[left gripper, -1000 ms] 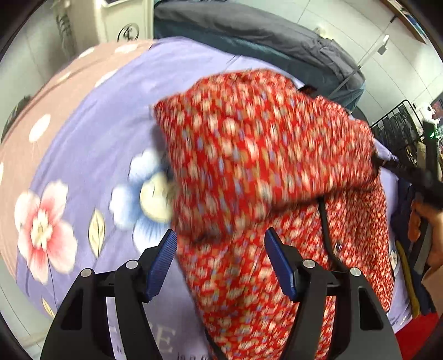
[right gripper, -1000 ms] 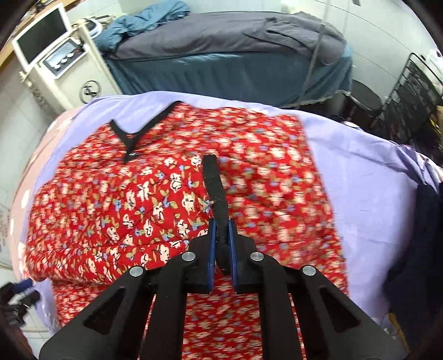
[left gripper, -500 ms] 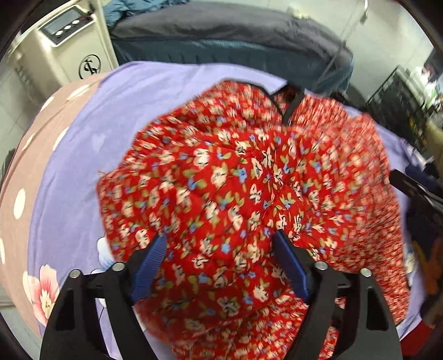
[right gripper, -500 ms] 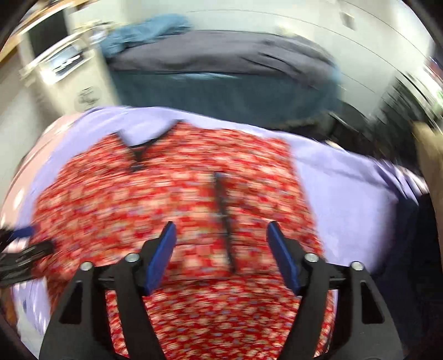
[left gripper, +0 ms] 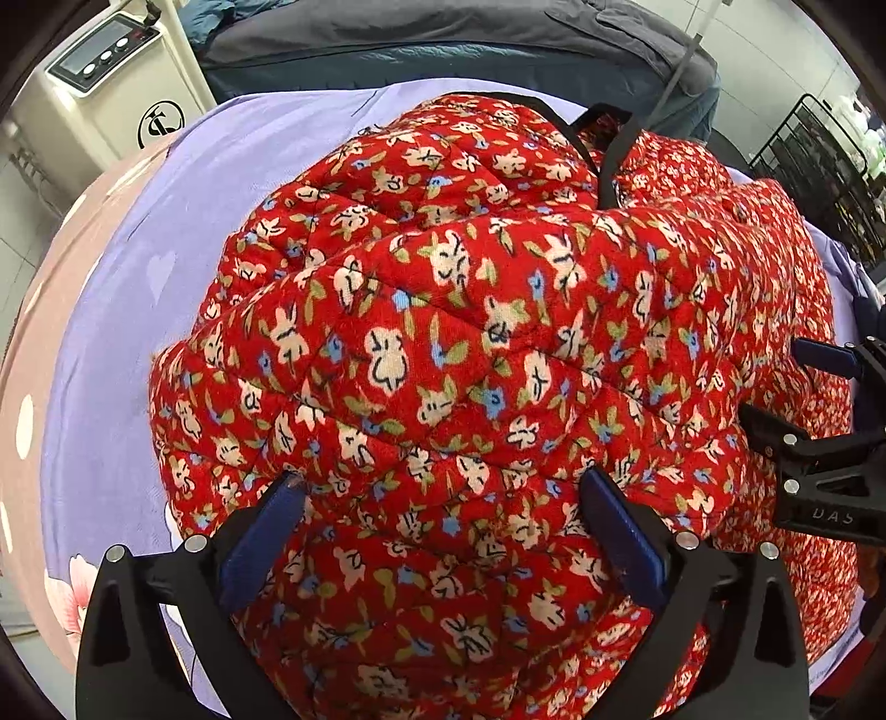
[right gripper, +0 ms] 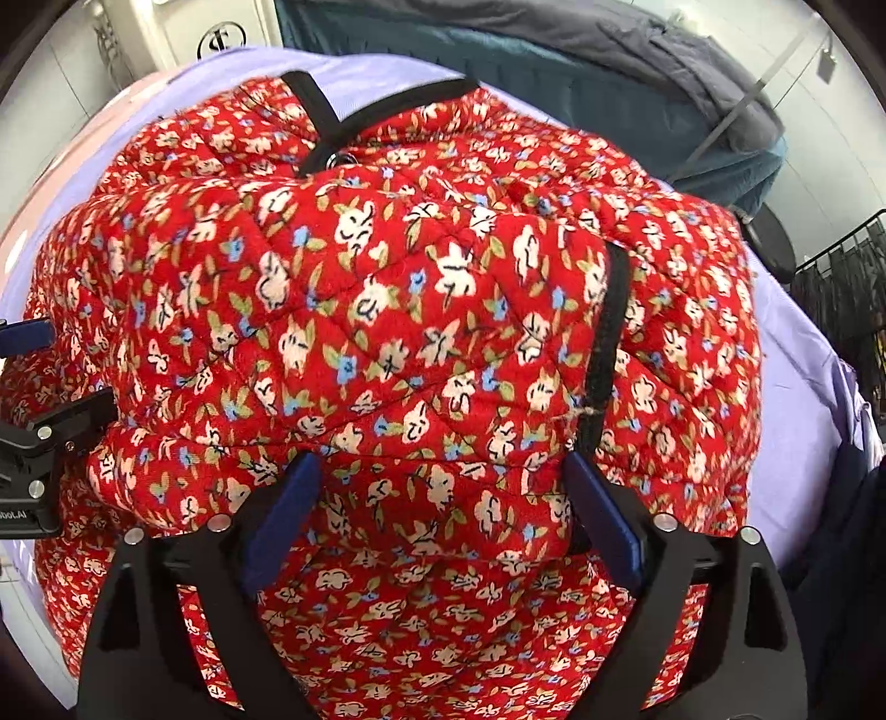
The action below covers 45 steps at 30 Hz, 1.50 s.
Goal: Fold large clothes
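Observation:
A red quilted floral jacket [left gripper: 454, 332] with black trim lies folded in layers on a lilac bedsheet [left gripper: 138, 310]. It fills both views; in the right wrist view the jacket [right gripper: 387, 332] shows a black cuff band [right gripper: 606, 343] and a black collar [right gripper: 354, 119]. My left gripper [left gripper: 443, 526] is open, its blue pads on either side of a padded fold. My right gripper [right gripper: 437, 515] is open too, low over the folded layer. Each gripper shows at the edge of the other's view: the right gripper [left gripper: 830, 432], the left gripper [right gripper: 39, 421].
A white machine with a display [left gripper: 111, 83] stands at the back left. A second bed with dark grey and teal bedding [left gripper: 443, 39] lies behind. A black wire rack [left gripper: 819, 144] is at the right. Dark clothes [right gripper: 853, 526] hang at the right edge.
My right gripper has let go of the black trim and opened. Both grippers have moved in low over the jacket, which now lies folded over itself.

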{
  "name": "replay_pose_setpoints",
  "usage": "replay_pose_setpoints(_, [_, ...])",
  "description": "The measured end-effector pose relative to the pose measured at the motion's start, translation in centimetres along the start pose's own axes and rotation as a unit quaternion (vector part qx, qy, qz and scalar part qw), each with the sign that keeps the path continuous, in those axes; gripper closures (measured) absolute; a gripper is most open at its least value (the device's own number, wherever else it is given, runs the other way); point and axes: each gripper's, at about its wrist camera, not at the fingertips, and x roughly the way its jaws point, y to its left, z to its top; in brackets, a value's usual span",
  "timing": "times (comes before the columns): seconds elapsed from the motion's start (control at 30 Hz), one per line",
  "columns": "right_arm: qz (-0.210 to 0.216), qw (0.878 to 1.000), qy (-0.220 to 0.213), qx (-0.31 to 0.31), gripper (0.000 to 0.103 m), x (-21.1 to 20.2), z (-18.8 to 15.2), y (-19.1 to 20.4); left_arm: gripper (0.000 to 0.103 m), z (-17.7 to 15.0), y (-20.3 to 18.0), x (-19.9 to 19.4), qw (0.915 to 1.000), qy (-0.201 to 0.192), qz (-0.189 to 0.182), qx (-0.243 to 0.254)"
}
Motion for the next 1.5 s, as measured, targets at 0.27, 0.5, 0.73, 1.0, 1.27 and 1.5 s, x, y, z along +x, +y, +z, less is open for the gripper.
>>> replay_pose_setpoints(0.27, [0.099,0.991,0.051,0.08,0.004,2.9,2.9,-2.1,0.005,0.0,0.2,0.0,1.0,0.001,-0.004,-0.005])
replay_pose_setpoints(0.5, [0.1,0.989,0.016,0.109,0.004,2.2,-0.1,-2.0,0.005,0.4,0.2,0.5,0.9999,0.005,-0.012,-0.011])
replay_pose_setpoints(0.73, [0.079,0.986,0.019,0.148,0.004,-0.4,-1.7,-2.4,0.005,-0.6,0.8,-0.4,0.9997,-0.013,-0.017,-0.007])
replay_pose_setpoints(1.0, [0.028,0.984,-0.058,0.167,0.005,-7.0,-8.4,-0.4,0.007,-4.1,0.6,-5.2,0.9978,-0.058,-0.03,-0.01])
replay_pose_setpoints(1.27, [0.037,0.99,0.001,0.136,0.005,-6.7,-18.0,-0.4,0.007,-11.7,-1.8,-8.4,0.9984,-0.053,-0.015,0.014])
replay_pose_setpoints(1.5, [0.07,0.992,0.036,0.097,0.005,-5.1,-22.5,-0.6,0.007,-18.3,-5.3,-5.7,0.9998,0.021,-0.006,-0.001])
